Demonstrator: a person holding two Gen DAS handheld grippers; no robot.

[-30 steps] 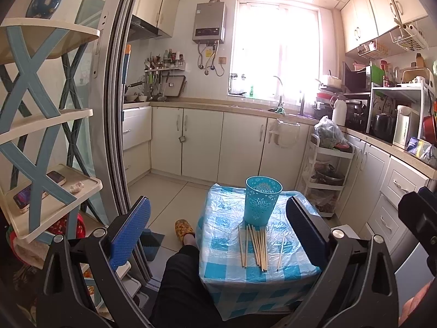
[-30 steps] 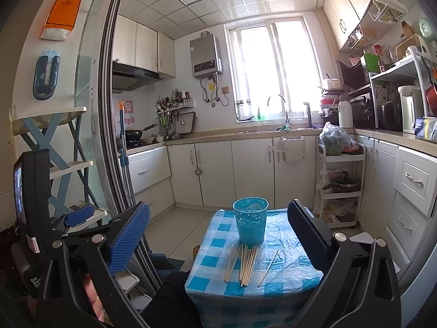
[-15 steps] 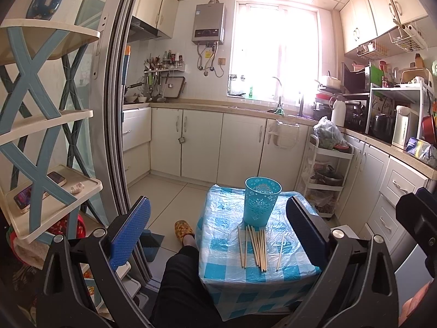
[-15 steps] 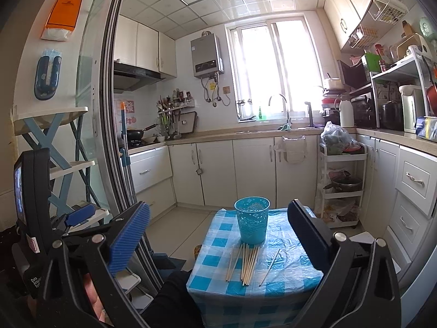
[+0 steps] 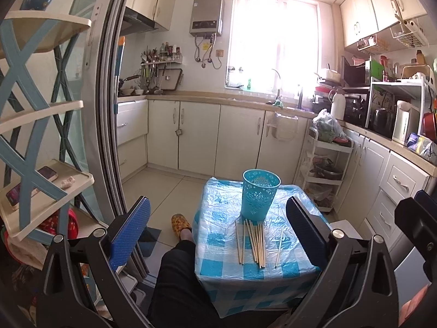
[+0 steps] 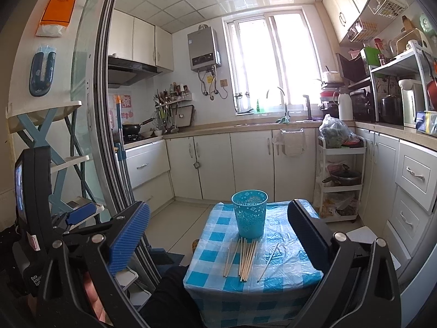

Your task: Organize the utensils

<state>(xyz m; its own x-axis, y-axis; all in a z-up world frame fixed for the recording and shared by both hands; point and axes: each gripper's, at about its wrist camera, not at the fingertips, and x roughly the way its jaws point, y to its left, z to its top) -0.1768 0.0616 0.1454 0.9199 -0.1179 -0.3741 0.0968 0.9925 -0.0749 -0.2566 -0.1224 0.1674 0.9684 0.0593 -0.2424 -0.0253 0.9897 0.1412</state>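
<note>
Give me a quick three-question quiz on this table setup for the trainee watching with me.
1. True or false: the wooden chopsticks already stand inside the turquoise perforated plastic cup.
2. Multiple choice: the single chopstick lying apart from the bundle is on the bundle's A) left B) right, in the camera views.
3. Fill in: the left gripper and right gripper both hold ____.

Key
1. False: they lie flat on the blue checked tablecloth, in front of the upright cup.
2. B
3. Nothing; both are open.
</note>
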